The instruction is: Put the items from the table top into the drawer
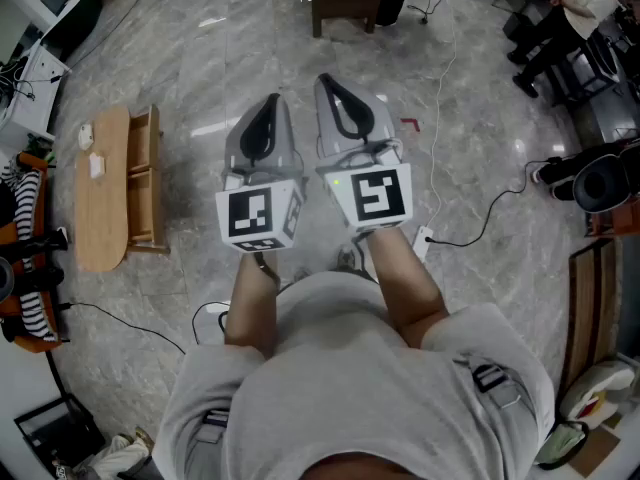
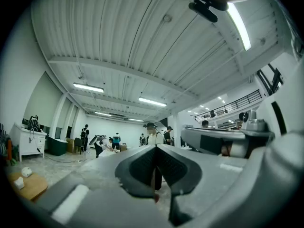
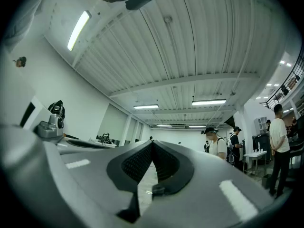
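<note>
With the left tool (image 1: pixel 272 101) and right tool (image 1: pixel 326 81) both closed and empty, well apart from the small white items (image 1: pixel 87 136) at the tabletop's (image 1: pixel 100 223) far end, I would walk closer and open one tool before reaching.

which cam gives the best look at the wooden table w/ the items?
Head view: the wooden table shows whole from above, two small white items on its top. Left gripper view catches only a part of it, low at the frame's left edge, items tiny. Right gripper view doesn't show it.
</note>
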A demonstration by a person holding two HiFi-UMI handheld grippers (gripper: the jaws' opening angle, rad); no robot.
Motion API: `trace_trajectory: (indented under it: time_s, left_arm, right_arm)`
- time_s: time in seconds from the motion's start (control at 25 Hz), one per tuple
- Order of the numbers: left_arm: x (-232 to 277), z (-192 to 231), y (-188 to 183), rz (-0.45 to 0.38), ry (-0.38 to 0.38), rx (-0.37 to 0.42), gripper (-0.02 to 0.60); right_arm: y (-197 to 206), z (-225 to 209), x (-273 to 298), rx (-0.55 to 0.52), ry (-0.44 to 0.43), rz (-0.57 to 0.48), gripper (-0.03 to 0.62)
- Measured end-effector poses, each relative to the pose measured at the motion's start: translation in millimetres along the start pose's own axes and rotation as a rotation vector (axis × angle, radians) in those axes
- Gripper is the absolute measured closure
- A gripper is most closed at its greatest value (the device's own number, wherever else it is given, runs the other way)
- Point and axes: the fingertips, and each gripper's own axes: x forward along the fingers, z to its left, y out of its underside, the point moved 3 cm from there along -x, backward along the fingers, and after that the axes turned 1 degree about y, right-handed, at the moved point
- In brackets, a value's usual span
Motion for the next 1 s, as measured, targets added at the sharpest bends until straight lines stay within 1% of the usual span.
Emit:
trace_trajectory:
  time_s: [0.24,0.52,0.64,0.72,0.84,1.0]
  left_arm:
    - [13.6,-4.3,7.1,0.012,-0.009,0.000,0.561]
    - [32.7,-13.6,15.5,0.026,-0.027,-0.001,0.561]
    - [39.9,-21.1,18.8,0.033,-0.036,-0.001,0.561]
    - [42.6,-22.1,22.6,0.037,-0.058,-0.002,0.561]
    - [46.4,-14.0,28.8,0.048,-0.115,0.003,0.561]
    - [46.8,15.7,36.0,0.065,-0.207,0.006,0.561]
  right_arm:
    - [10.4,-11.8,4.2,-0.001,-0.010,0.009,0.588]
    - [15.2,-31.7,8.3,0.028,-0.015,-0.033,0.588]
    - [23.6,-40.5,8.7,0.030,-0.031,-0.014,0.588]
    - [32.4,-44.1,9.9,0.033,-0.052,0.004,0.588]
    - [44.6,-44.6,18.1,0.053,-0.097,0.026,0.588]
    - [56.3,-27.6,43.8,0.084,-0.186,0.031,0.588]
